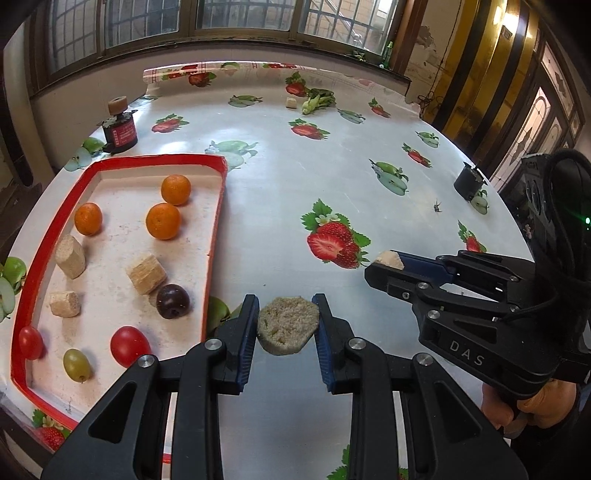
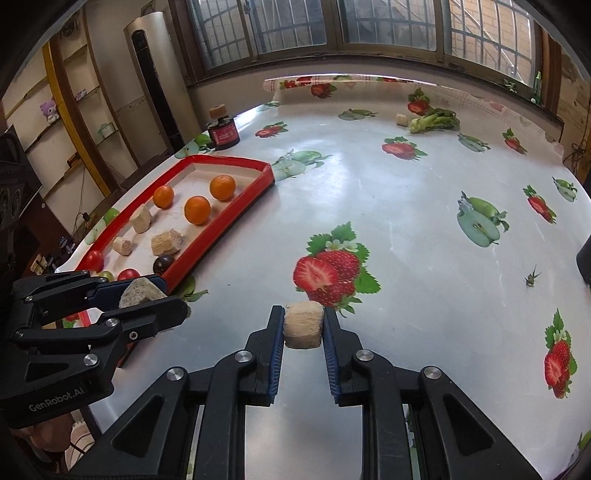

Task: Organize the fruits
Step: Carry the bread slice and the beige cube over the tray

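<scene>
**Fruit sorting: table, tray and two held blocks**

- Left gripper (image 1: 287, 325): jaws clamped on a grey-tan crumbly block (image 1: 288, 325), held over the table (image 1: 332, 192) just right of the tray.
- Right gripper (image 2: 303, 325): jaws clamped on a pale fibrous block (image 2: 303, 324), above the tablecloth near a printed strawberry.
- Red-rimmed tray (image 1: 218, 206), left side of table: three oranges (image 1: 163, 220), one dark plum (image 1: 173, 301), two red tomatoes (image 1: 129, 345), one green grape (image 1: 76, 364), three tan blocks (image 1: 146, 273).
- Far edge: leafy greens (image 2: 436, 121), small black jar (image 2: 223, 134).

place: home room | cues: fruit-print tablecloth (image 2: 369, 206), barred windows (image 1: 240, 14) (plush toy (image 2: 50, 110) shelved)
</scene>
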Tool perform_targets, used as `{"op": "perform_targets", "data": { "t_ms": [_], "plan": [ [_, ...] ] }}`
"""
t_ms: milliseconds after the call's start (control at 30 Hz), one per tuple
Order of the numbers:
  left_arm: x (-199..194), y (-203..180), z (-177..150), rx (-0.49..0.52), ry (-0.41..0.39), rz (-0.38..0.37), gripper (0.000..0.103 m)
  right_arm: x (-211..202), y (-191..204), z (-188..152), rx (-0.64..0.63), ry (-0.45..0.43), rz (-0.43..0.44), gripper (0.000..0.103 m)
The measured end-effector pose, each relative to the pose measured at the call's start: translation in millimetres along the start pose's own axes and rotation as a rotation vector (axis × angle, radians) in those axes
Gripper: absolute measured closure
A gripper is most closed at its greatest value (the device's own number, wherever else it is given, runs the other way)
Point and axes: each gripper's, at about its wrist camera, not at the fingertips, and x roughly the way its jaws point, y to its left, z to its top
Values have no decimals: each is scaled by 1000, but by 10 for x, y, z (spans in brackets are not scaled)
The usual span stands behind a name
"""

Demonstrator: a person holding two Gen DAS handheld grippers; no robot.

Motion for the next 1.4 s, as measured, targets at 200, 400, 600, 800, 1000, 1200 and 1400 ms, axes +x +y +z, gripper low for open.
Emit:
{"op": "perform_targets", "data": {
  "t_ms": [200,400,600,800,1000,1200,1400],
  "plan": [
    [-74,240,20,-40,-18,39,76,32,262,116,-43,-9,44,82],
    [-103,442,14,-75,-24,68,76,101,479,224,-79,-9,72,82],
    [-110,633,-4,-104,-22,95,76,177,610,322,-92,-9,89,83],
    [-139,778,-5,-123,-24,121,76,243,712,424,-105,-10,107,83],
    [-151,892,-2,-139,-23,138,76,313,814,510,-118,-9,125,83],
    [-129,974,16,-149,-15,147,76,388,857,575,-119,-5,135,83],
    [-92,1081,43,-161,-8,160,76,470,857,626,-107,1,145,83]
  ]
}}
